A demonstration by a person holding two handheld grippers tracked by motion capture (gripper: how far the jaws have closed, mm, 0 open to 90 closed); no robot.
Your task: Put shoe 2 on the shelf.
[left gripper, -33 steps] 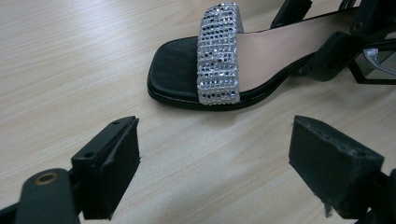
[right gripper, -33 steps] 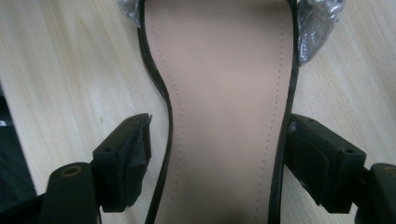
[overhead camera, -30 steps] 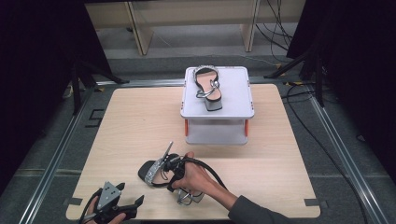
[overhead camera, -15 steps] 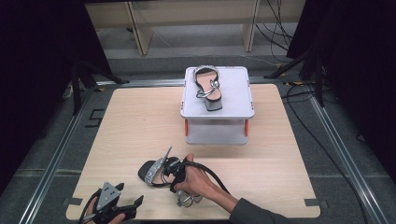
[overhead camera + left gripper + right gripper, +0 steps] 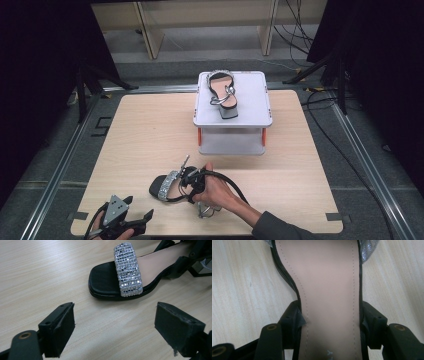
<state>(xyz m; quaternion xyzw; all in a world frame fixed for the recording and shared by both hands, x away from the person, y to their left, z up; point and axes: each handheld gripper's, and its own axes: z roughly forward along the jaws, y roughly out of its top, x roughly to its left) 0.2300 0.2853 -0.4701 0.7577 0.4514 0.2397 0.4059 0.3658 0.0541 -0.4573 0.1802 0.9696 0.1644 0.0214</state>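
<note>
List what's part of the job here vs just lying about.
In the job: sandal on the table; right claw, jaws closing on its sole; second sandal on the white stand.
Lying about: cables on the floor; wooden shelf legs.

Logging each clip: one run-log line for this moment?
right hand-held gripper: jaws just closed onto sandal sole | left hand-held gripper: open | second sandal: on stand
</note>
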